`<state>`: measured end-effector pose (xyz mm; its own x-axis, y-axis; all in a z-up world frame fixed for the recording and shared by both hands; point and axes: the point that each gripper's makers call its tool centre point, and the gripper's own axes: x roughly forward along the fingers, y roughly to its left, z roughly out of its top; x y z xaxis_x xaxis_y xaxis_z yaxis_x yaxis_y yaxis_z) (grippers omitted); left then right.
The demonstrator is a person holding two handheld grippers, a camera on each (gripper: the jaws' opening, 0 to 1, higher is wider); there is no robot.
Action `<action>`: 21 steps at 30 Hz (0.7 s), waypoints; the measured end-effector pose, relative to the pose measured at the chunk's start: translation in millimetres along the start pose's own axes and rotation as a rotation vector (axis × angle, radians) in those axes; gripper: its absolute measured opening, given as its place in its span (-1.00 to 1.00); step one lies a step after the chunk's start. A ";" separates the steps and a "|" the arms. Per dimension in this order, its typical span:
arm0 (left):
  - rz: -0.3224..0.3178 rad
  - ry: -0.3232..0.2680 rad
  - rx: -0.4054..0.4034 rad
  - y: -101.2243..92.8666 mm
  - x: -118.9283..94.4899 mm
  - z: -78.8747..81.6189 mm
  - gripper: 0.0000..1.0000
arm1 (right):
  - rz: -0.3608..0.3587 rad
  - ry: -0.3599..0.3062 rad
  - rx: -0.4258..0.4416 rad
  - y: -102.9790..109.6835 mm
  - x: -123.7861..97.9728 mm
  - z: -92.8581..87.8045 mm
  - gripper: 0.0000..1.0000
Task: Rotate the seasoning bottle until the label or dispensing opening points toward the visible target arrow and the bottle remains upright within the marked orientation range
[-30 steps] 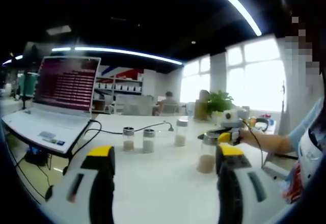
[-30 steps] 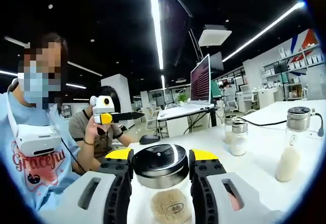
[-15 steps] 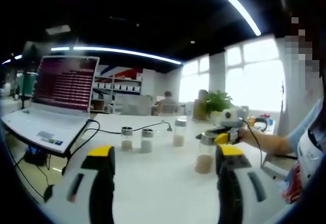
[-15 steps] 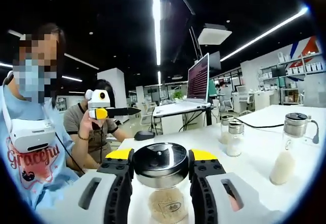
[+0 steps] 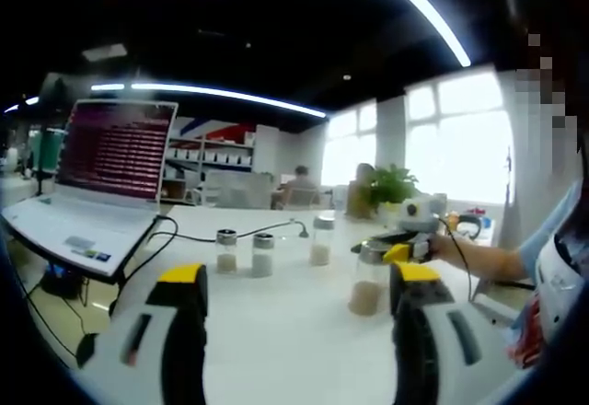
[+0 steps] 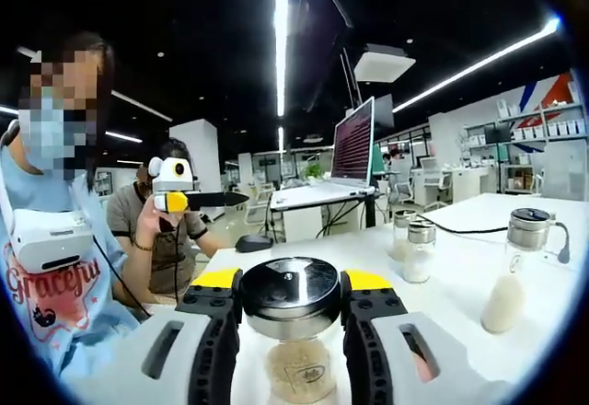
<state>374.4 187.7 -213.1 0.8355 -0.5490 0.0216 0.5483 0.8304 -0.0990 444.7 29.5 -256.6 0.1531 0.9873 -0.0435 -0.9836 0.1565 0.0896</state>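
- Jaws of the right gripper (image 6: 291, 306) pinch the seasoning bottle (image 6: 291, 331) just under its dark metal lid, one jaw on each side; bottle upright on the white table (image 6: 460, 281), pale granules and a small round label showing low in the glass.
- Left gripper (image 5: 293, 295) jaws spread wide, nothing between them, hovering above the table, aimed across at the same bottle (image 5: 368, 278), which stands well ahead with the right gripper (image 5: 405, 244) on it.
- Change over the last second: grip unchanged, bottle stays centred between the right jaws; background in the right gripper view has slid a little and the label sits slightly differently, so a small turn or hand shift looks under way. Left view barely differs.
- Judgement: rotation step is in progress, bottle upright so far; no target arrow can be made out, so alignment cannot be told.
- Other things: three more shaker jars, a pair (image 5: 244, 252) and a taller one (image 5: 321, 239), well apart from the held bottle; open laptop (image 5: 101, 179) at the table's far side with a black cable (image 5: 267, 231) running to it.
- Risk: tight pinch near the lid could tip the bottle if twisted off-axis.
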 end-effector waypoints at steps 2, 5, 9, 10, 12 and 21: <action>-0.001 0.000 0.000 -0.7 -0.1 -0.2 0.72 | -0.026 0.006 -0.012 1.1 1.0 0.0 -0.17; 0.000 -0.001 0.000 -1.0 0.1 -0.1 0.72 | -0.045 0.009 -0.014 0.7 1.4 -0.3 -0.17; -0.001 0.003 -0.002 -1.4 1.0 -1.0 0.72 | -0.059 0.003 -0.013 -0.3 1.3 0.0 -0.17; -0.001 0.004 -0.002 -1.2 1.1 -1.1 0.72 | -0.064 0.002 -0.014 -0.3 1.2 0.2 -0.17; -0.001 0.004 -0.002 -1.1 1.2 -1.0 0.72 | -0.077 0.002 -0.010 -1.2 1.1 0.5 -0.17; -0.021 -0.007 -0.010 -6.7 3.1 2.7 0.73 | -0.151 0.031 -0.044 -1.1 1.8 0.0 -0.18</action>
<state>373.4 180.7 -209.7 0.8240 -0.5658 0.0312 0.5655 0.8176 -0.1083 446.1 31.1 -256.8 0.2970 0.9512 -0.0834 -0.9530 0.3007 0.0362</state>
